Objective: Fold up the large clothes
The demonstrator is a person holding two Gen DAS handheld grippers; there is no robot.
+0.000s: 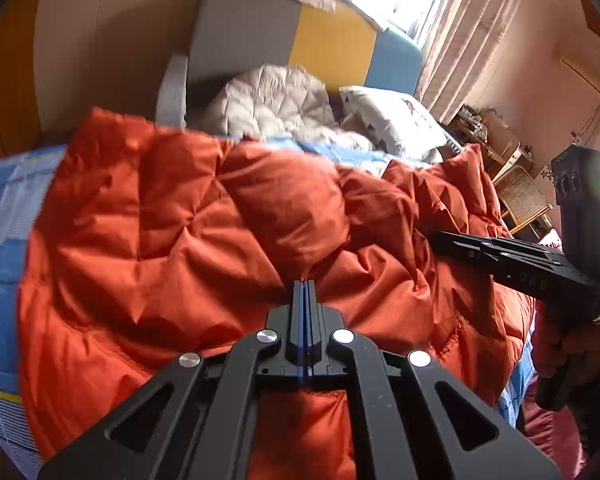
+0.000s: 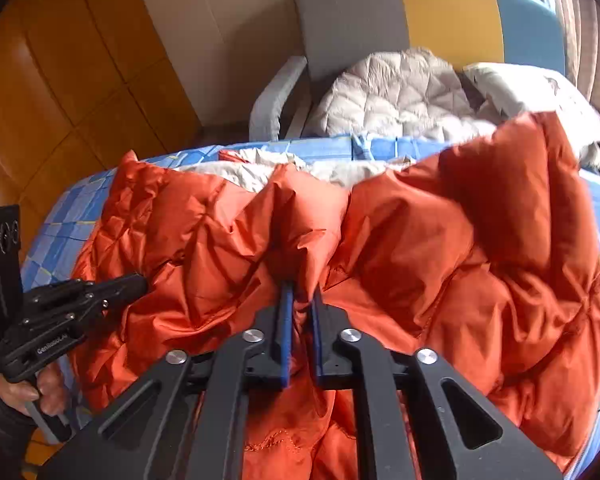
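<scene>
Centrally in the left wrist view, the left hand-held gripper (image 1: 304,286) is fully closed, its tips pressed into the orange quilted jacket (image 1: 188,220) spread over the blue checked bed (image 1: 4,208); bare sheet shows at the left edge. Across in the right wrist view, the right hand-held gripper (image 2: 302,300) pinches a ridge of jacket at lower centre, with bare bed along the jacket's top edge.

A blue checked bedsheet (image 2: 380,146) covered the bed. At twelve o'clock stood a headboard (image 1: 332,46) in grey, yellow and blue panels, with a pale quilted jacket (image 1: 272,104) heaped below it and a white pillow (image 1: 396,116) just beside it. Curtains (image 1: 468,28) hung at one o'clock; a wicker chair (image 1: 520,196) sat at three.
</scene>
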